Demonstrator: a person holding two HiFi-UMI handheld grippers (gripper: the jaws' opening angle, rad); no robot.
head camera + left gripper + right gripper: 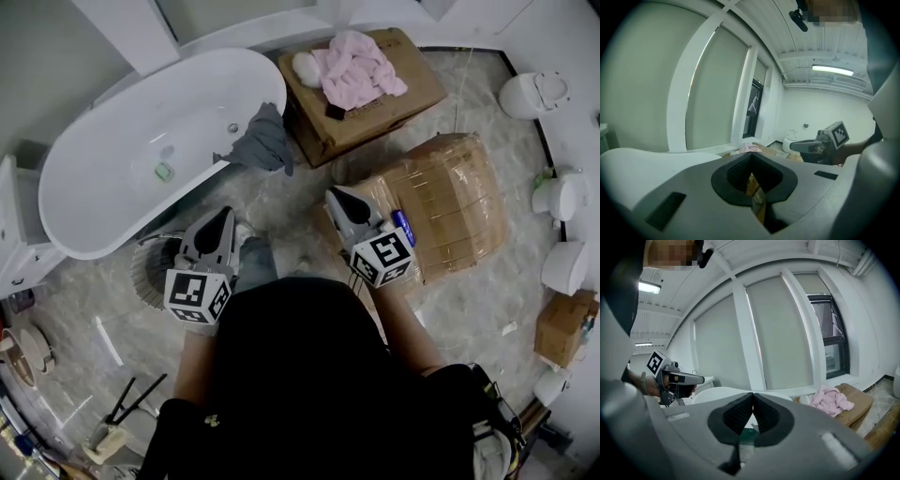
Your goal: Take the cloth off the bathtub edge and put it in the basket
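Note:
A grey cloth [263, 141] hangs over the near edge of the white bathtub [122, 155], towards its right end. A round ribbed basket [152, 270] stands on the floor beside the tub, partly hidden under my left gripper [227, 216]. That gripper is shut and empty, held just above the basket's right side. My right gripper [335, 194] is also shut and empty, below and to the right of the cloth. In the right gripper view the jaws [752, 395] meet, with the tub [719, 393] behind them. The left gripper view shows its closed jaws [751, 155].
A cardboard box [375, 103] with a pink cloth [358, 66] on it stands right of the tub. A plastic-wrapped box [459, 202] sits beside my right gripper. White toilets [534, 94] line the right side. A white cabinet [14, 244] stands at the left.

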